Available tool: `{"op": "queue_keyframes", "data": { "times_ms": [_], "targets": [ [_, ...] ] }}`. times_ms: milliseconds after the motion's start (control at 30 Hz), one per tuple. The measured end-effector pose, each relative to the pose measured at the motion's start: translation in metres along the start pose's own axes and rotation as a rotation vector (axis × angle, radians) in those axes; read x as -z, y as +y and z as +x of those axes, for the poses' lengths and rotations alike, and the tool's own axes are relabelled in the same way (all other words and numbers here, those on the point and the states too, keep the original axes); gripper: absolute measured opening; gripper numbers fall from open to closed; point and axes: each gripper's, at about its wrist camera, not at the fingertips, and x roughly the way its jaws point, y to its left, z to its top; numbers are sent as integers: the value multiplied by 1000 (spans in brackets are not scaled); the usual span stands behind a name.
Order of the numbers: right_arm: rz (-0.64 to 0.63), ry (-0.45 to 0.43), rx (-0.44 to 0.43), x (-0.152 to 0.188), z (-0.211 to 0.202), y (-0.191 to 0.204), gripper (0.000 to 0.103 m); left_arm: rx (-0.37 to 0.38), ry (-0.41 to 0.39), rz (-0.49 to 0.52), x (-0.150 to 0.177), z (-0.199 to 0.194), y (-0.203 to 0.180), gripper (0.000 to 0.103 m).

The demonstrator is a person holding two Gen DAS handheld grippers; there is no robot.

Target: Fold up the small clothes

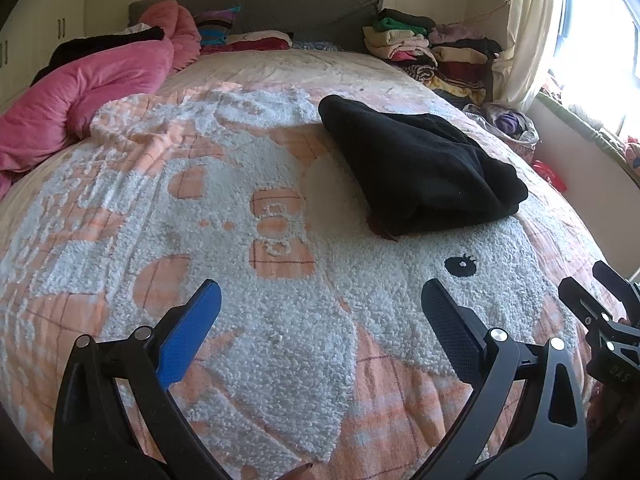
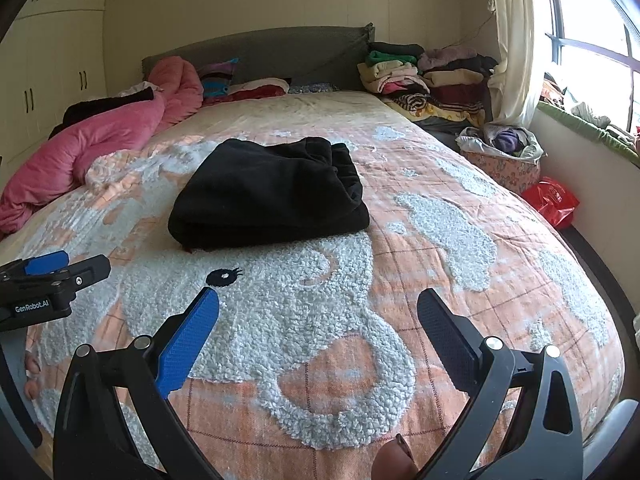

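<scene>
We see the black garment (image 1: 420,168) folded into a thick, compact bundle, lying on the orange-and-white bedspread (image 1: 280,320) about midway up the bed, with the embroidered black eye (image 2: 224,277) of the bedspread's pattern just in front of its near edge. Nearer than the garment, our left gripper (image 1: 320,312) and right gripper (image 2: 318,320) both hover over the bedspread with their fingers spread wide and released, holding nothing and clear of the garment. Beyond the garment, a rumpled pink quilt (image 2: 80,152) runs along the far left side of the bed, and stacks of folded clothes (image 2: 424,76) sit past it to the right by the grey headboard (image 2: 280,52). Right of the garment, off the bed, stand a laundry basket (image 2: 500,160) and a red bag (image 2: 554,200) below the window.
</scene>
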Motion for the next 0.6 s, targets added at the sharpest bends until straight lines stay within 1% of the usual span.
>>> {"op": "queue_keyframes", "data": {
  "times_ms": [600],
  "targets": [
    [2,-4,8,-1,-5,-1,99,-8,-9,6,-2,-3,-1,94]
  ]
}}
